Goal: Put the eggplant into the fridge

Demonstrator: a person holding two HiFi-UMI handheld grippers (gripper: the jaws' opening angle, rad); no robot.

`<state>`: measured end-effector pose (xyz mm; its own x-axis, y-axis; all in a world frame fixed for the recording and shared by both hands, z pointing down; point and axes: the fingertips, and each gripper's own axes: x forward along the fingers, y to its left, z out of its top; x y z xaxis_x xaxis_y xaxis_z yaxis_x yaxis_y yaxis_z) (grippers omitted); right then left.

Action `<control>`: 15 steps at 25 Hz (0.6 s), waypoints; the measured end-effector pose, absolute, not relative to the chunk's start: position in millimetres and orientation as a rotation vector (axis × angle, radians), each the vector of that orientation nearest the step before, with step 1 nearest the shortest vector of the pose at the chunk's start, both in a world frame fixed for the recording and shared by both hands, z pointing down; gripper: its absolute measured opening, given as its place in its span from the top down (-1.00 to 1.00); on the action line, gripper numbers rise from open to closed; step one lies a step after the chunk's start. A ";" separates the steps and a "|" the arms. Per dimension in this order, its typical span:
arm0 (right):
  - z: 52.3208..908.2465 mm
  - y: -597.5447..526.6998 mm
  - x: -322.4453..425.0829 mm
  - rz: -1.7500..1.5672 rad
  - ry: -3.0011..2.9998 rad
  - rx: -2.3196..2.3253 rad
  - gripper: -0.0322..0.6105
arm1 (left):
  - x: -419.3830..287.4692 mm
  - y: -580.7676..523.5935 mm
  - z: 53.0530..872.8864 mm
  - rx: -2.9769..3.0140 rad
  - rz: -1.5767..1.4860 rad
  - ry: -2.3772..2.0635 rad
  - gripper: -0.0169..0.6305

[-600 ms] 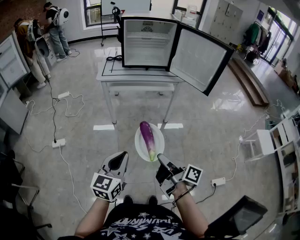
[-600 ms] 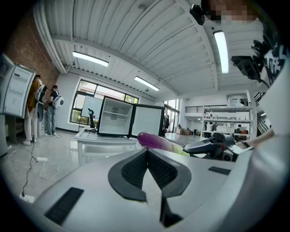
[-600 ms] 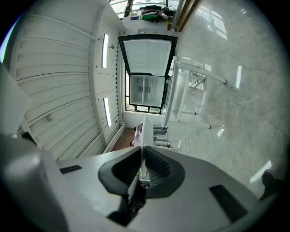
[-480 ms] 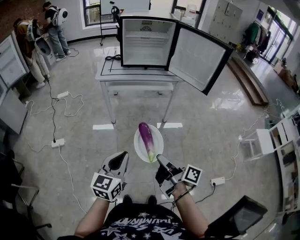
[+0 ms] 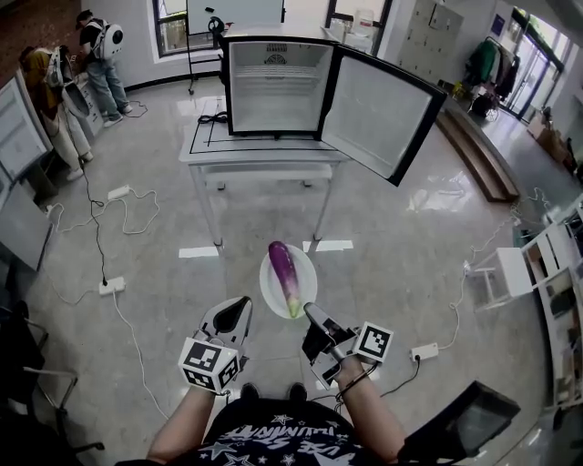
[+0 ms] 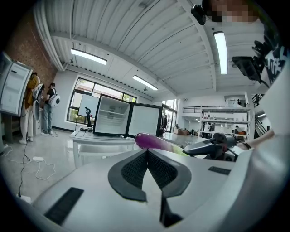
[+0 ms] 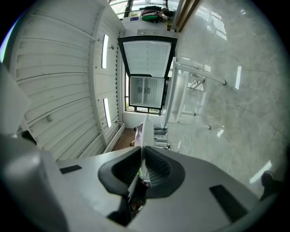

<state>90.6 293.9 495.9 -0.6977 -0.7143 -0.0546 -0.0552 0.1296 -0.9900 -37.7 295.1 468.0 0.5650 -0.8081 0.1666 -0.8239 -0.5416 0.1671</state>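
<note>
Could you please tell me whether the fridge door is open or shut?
Open. The fridge door swings wide to the right, and the white inside of the fridge shows.

Bright daylight from the windows (image 5: 173, 27) glares off the glossy floor (image 5: 433, 198). Strip lights (image 6: 220, 47) glow overhead. Shadows are faint; edges bend fisheye-style, and the close foreground is soft.
</note>
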 end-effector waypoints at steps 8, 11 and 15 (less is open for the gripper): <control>492.8 293.4 80.2 -1.596 1.883 -0.714 0.83 | -46.1 292.2 469.4 2.572 0.103 -1.353 0.92; 492.7 294.1 76.4 -1.597 1.870 -0.715 0.83 | -48.8 293.3 467.3 2.585 0.071 -1.329 0.92; 496.1 293.5 72.8 -1.609 1.842 -0.719 0.83 | -53.3 292.3 466.8 2.592 0.064 -1.315 0.92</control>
<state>72.8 293.5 496.1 -0.6840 -0.7253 -0.0782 -0.0201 0.1259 -0.9918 -53.3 292.3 466.8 0.5956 -0.7904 0.1437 -0.8006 -0.5693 0.1871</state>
